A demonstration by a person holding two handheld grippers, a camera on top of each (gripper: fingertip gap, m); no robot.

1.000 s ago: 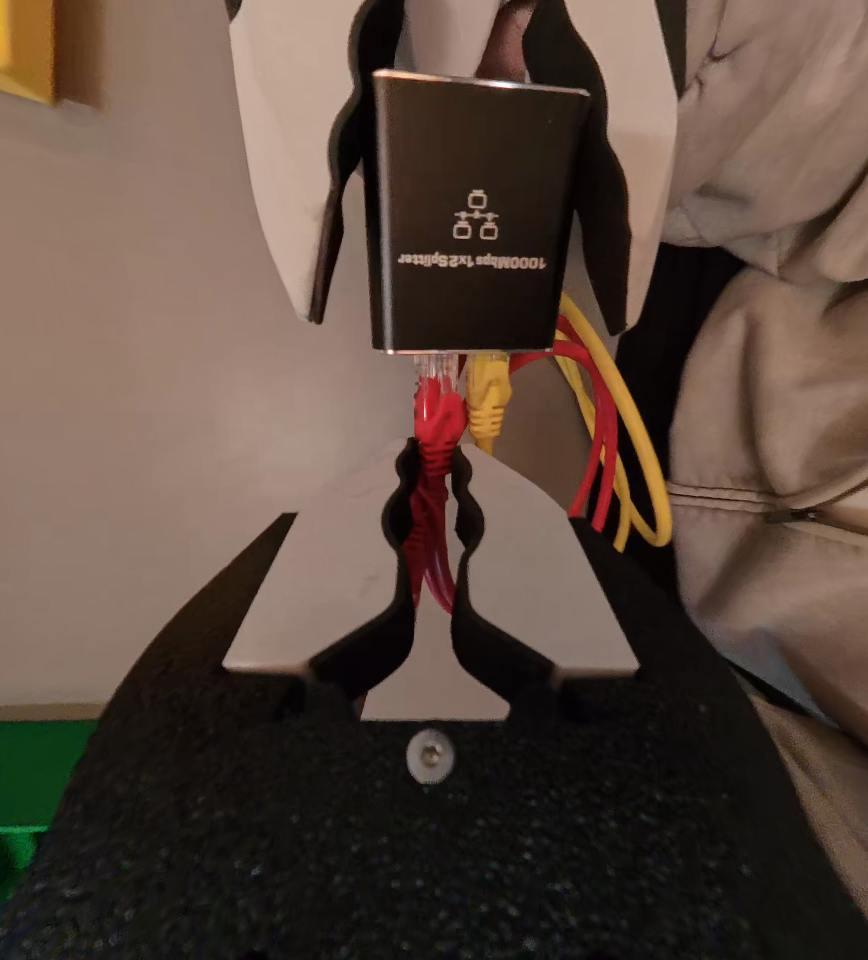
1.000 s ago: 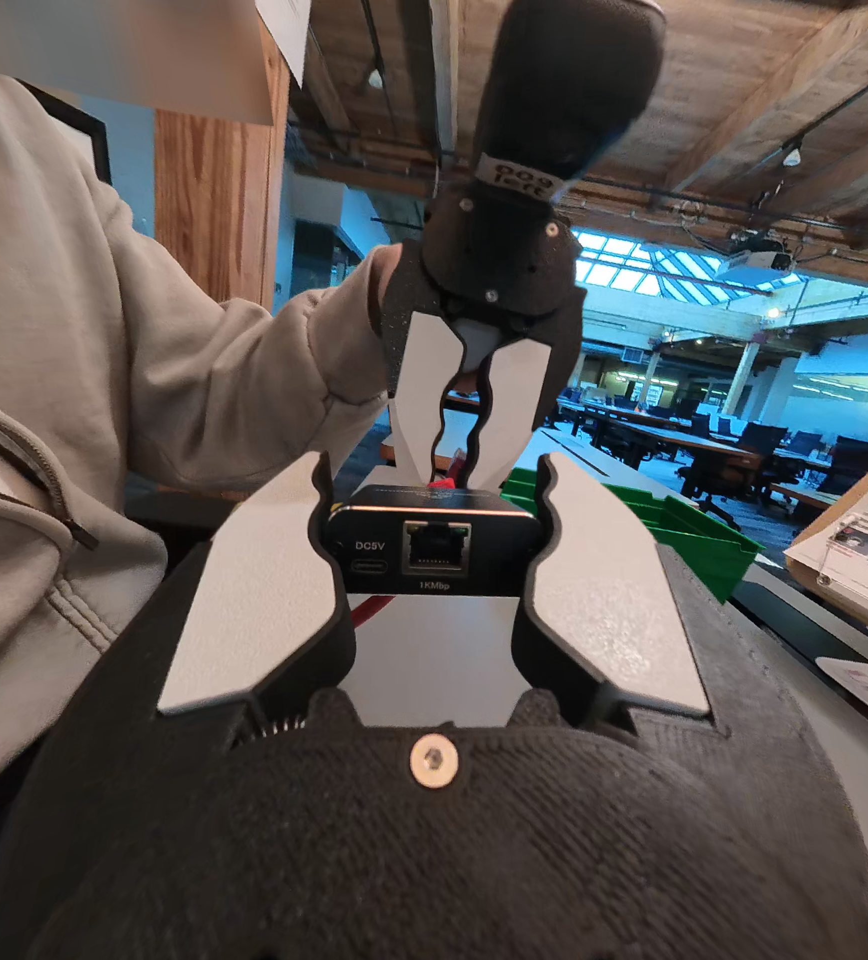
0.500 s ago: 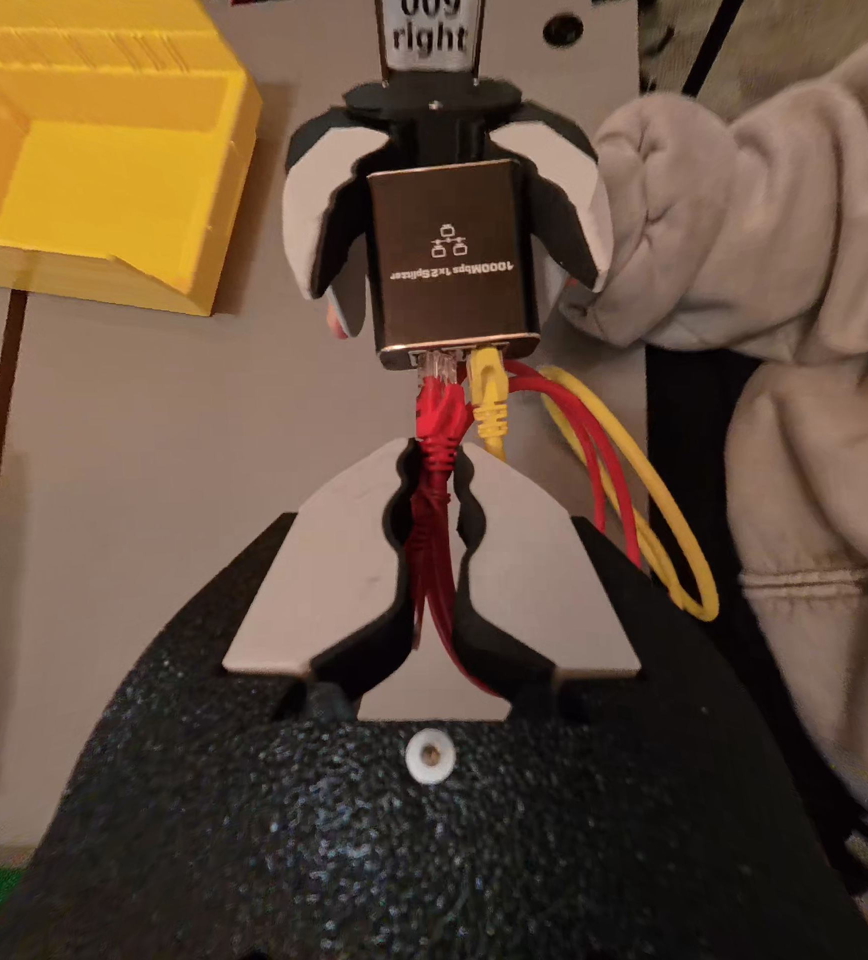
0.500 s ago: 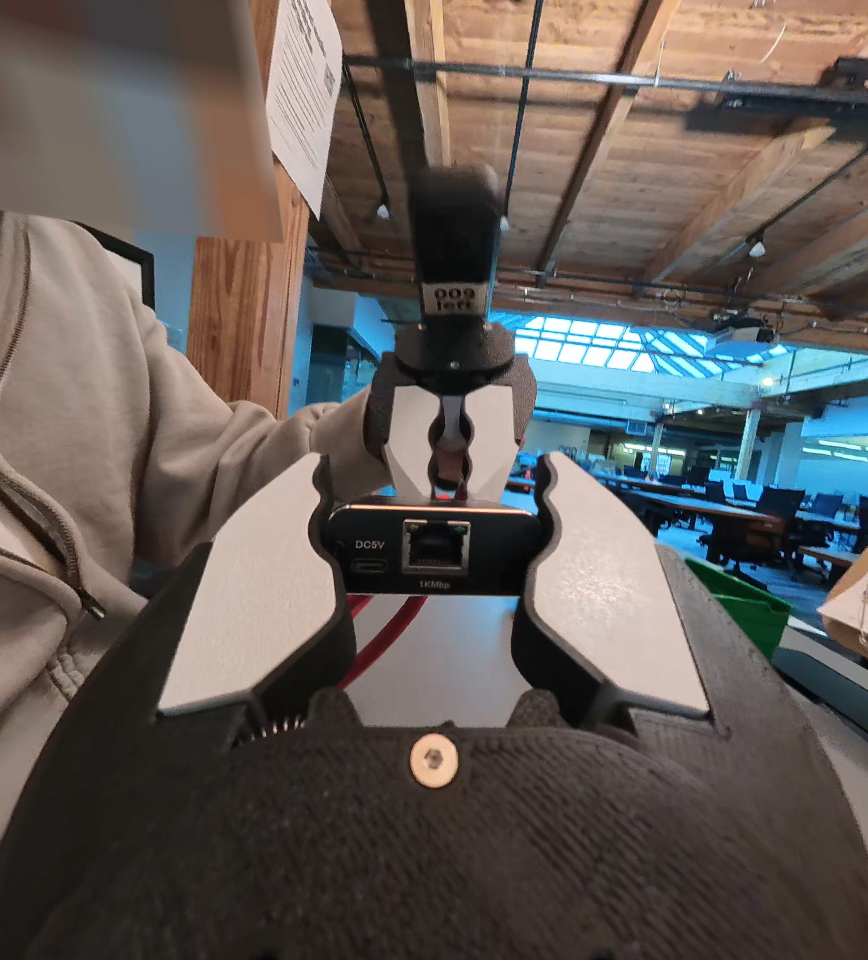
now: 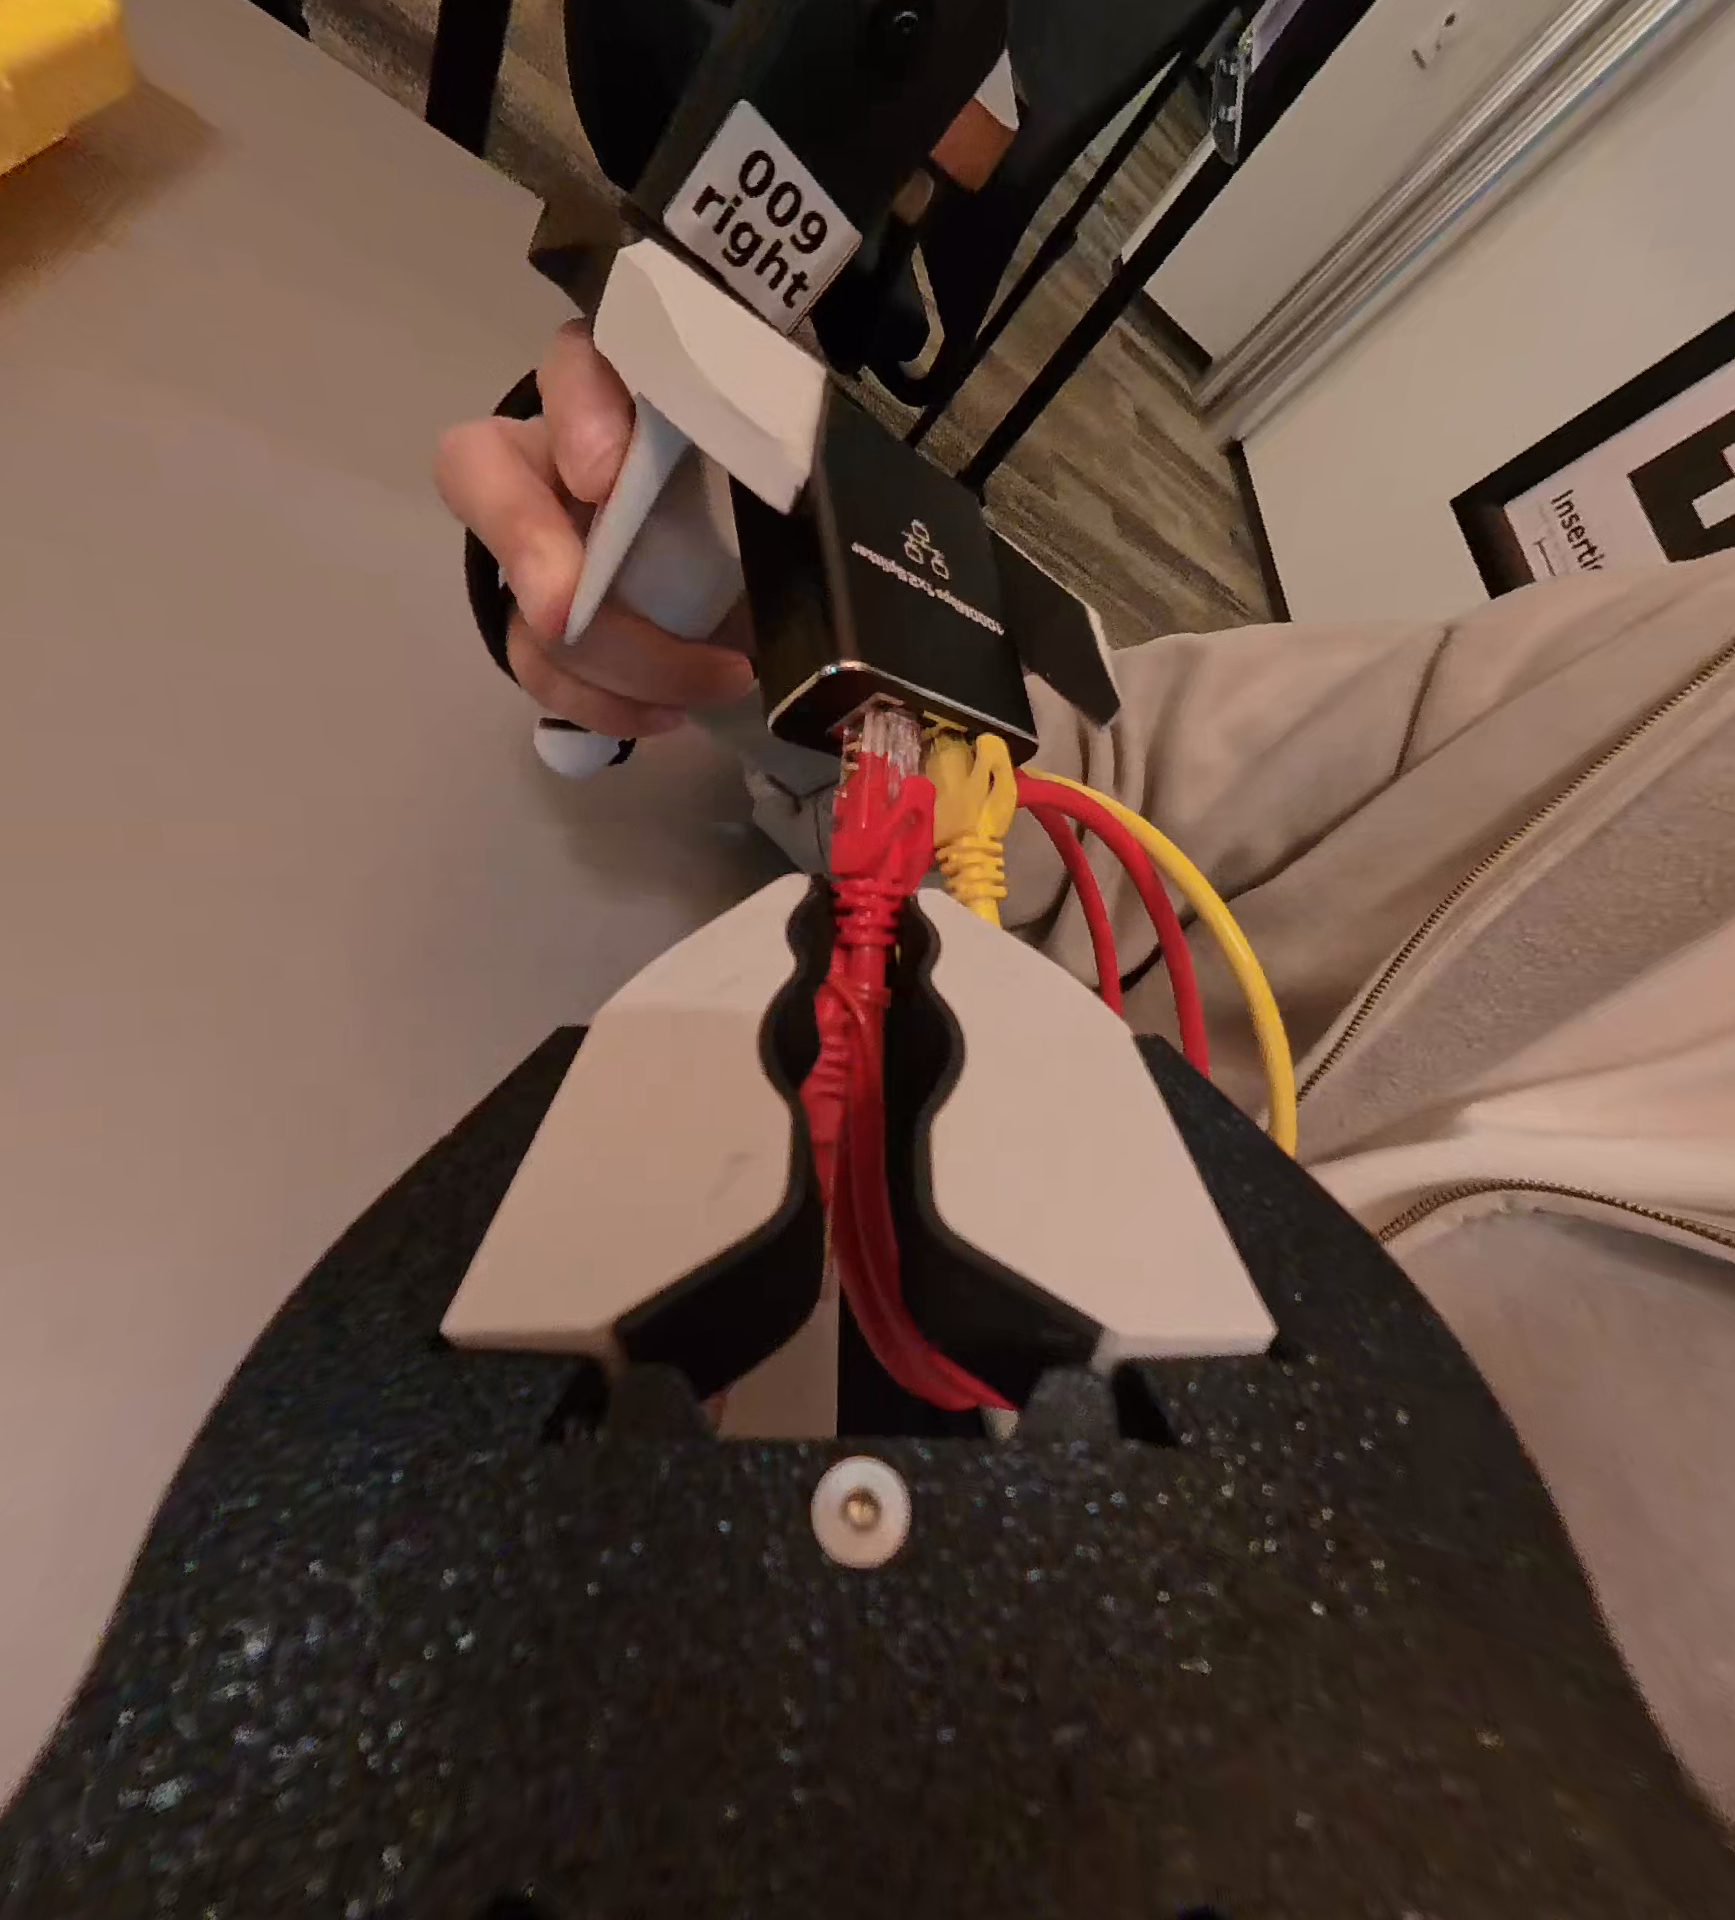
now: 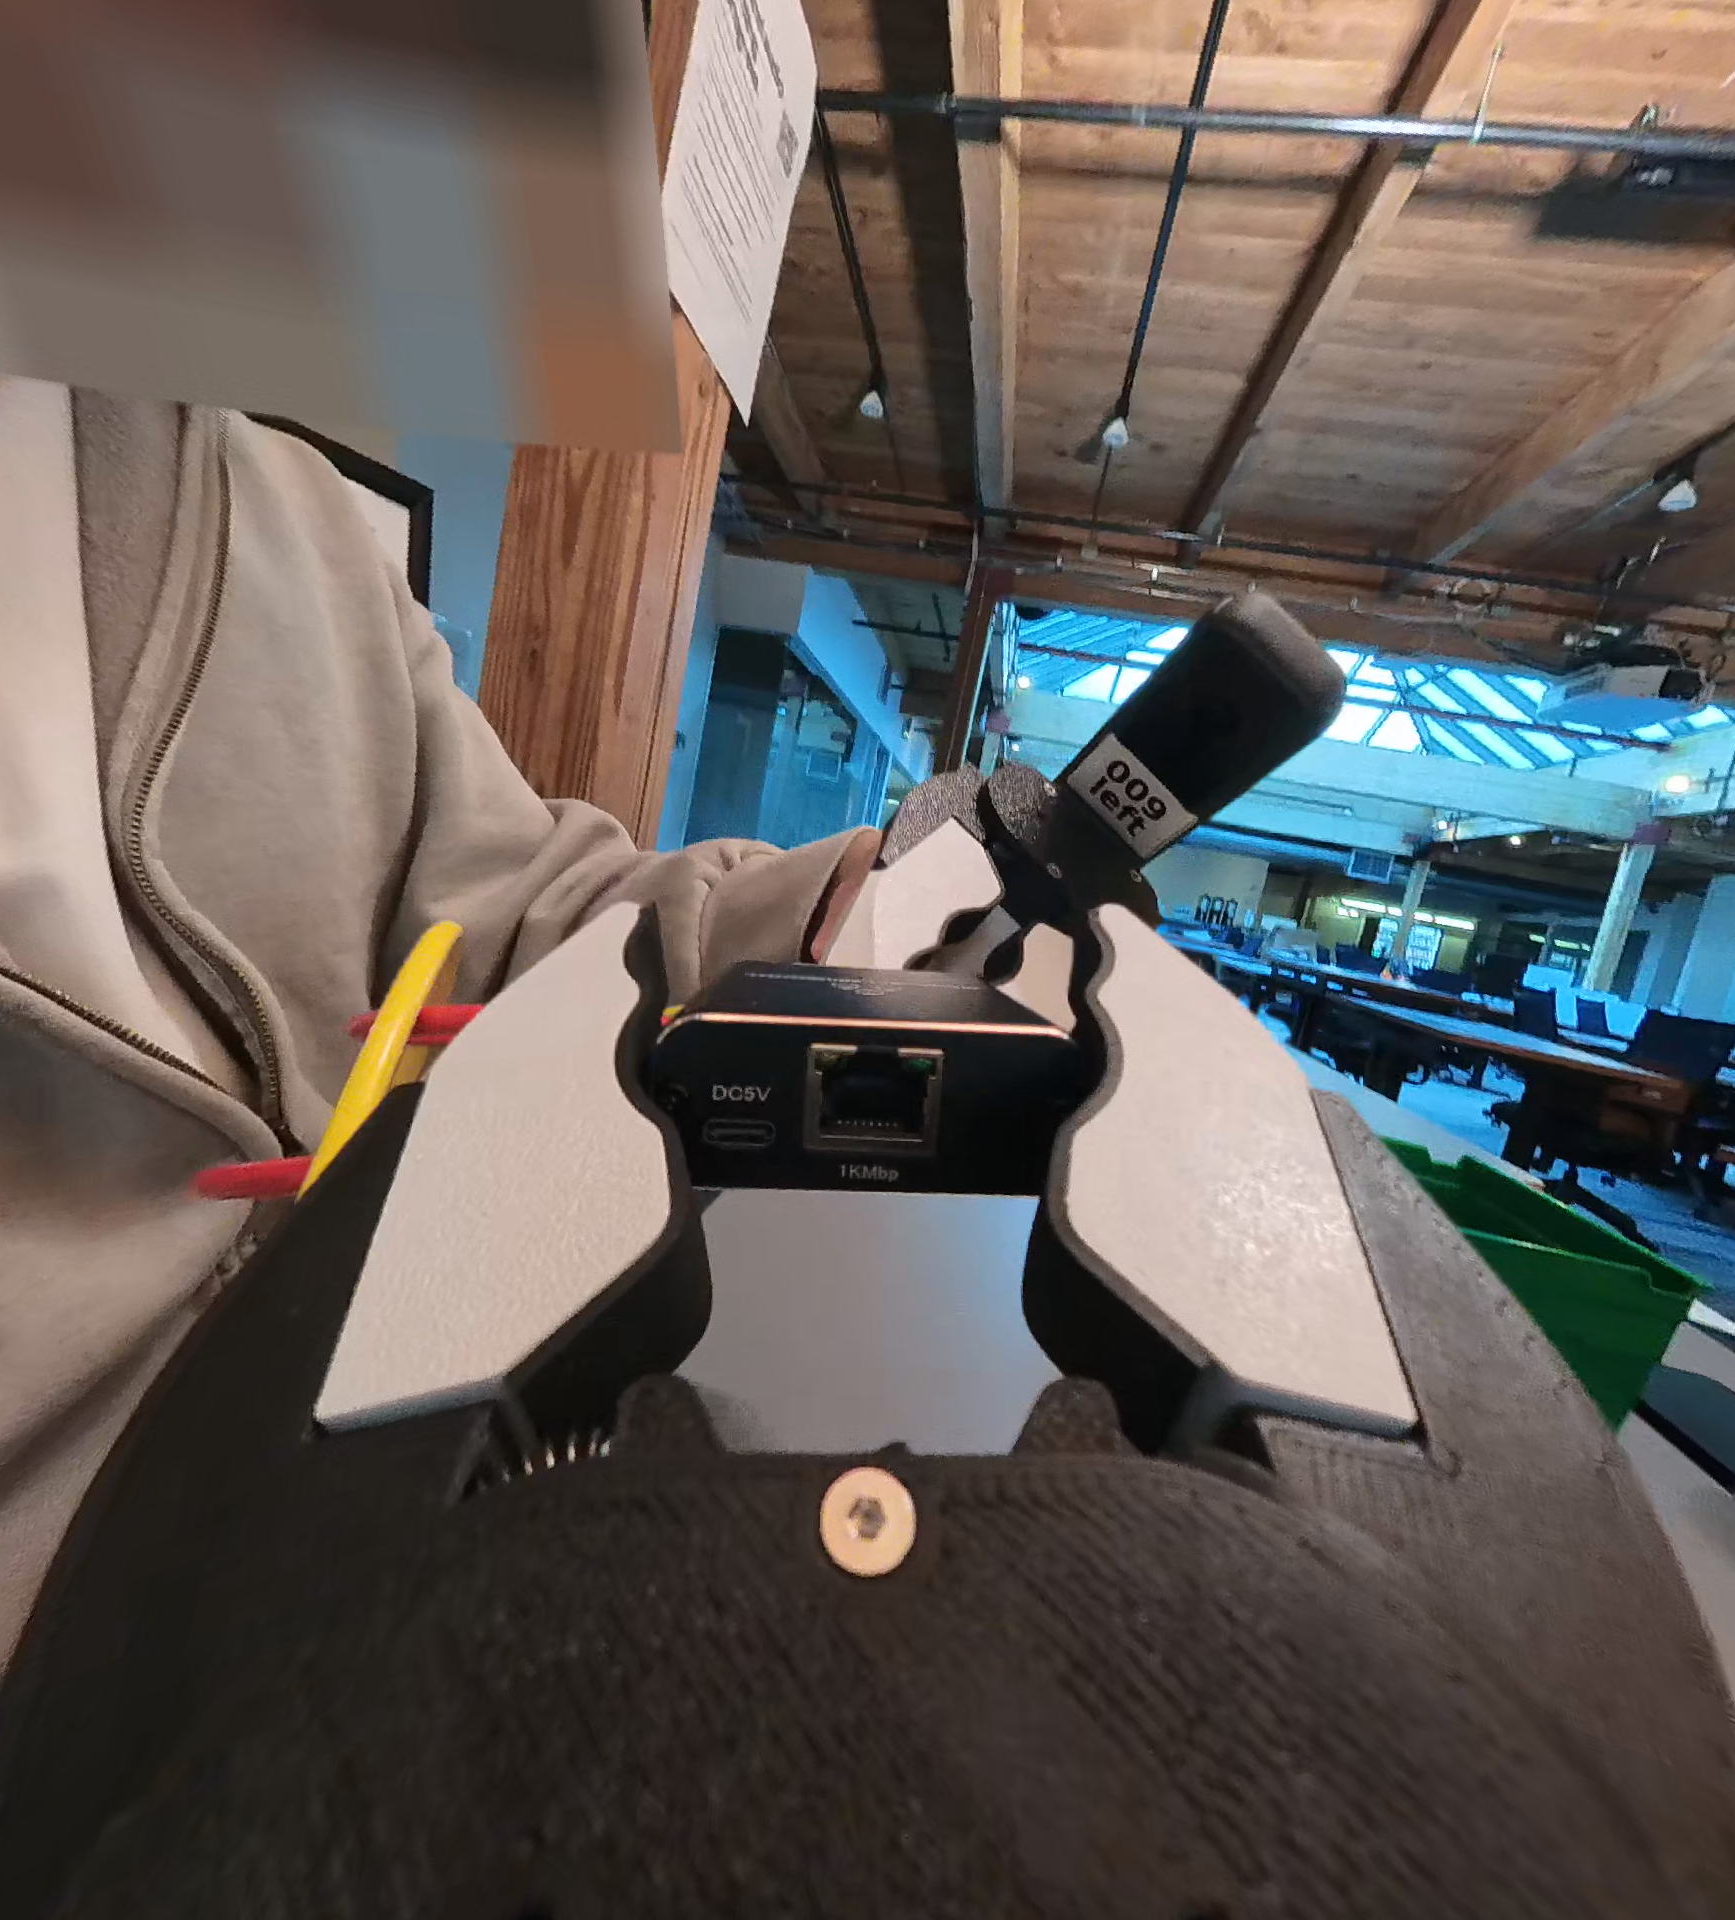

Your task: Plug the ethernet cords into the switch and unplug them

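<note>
Small black metal switch box [image 5: 884,582] is clamped by right gripper [image 6: 868,1101] at 12 o'clock. Red ethernet cord [image 5: 868,831], part-seated beside yellow ethernet cord [image 5: 967,821], is pinched by left gripper [image 5: 863,935]. Judged step: red plug's insertion or withdrawal; a straight axial move is needed.

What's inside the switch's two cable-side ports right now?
Switch holds the yellow cord plug seated; red cord plug sits at its port, clear tip showing. Port contacts are hidden. Left gripper clamps the red cord.
</note>
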